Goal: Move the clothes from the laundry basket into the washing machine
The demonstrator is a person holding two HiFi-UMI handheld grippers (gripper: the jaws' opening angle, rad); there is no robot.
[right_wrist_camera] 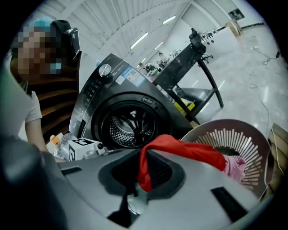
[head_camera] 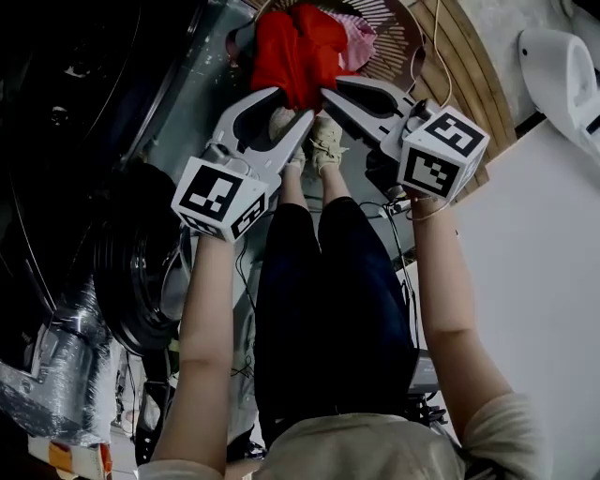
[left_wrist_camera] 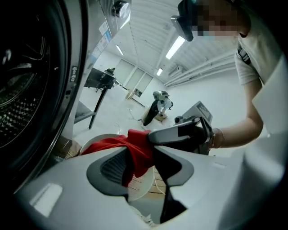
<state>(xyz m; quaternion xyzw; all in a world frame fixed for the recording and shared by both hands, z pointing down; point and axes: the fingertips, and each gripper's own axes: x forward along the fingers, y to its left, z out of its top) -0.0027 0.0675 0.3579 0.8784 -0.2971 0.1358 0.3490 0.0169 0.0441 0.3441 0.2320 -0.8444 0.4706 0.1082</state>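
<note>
A red garment (head_camera: 298, 49) hangs above the laundry basket (head_camera: 398, 28), which also holds a pink cloth (head_camera: 358, 37). My right gripper (head_camera: 330, 89) is shut on one end of the garment (right_wrist_camera: 189, 150); the cloth is pinched between its pads. My left gripper (head_camera: 291, 105) is beside it with its jaws apart. In the left gripper view the red garment (left_wrist_camera: 139, 152) drapes between the spread pads without being pressed. The washing machine (right_wrist_camera: 130, 121) stands with its door open and its drum showing; in the head view it is at the left (head_camera: 178, 112).
The person's legs and shoes (head_camera: 323, 141) stand just below the grippers. The round open door (head_camera: 136, 253) juts out at the left, above a foil hose (head_camera: 47, 366). A white surface (head_camera: 534, 281) fills the right. Cables lie on the floor.
</note>
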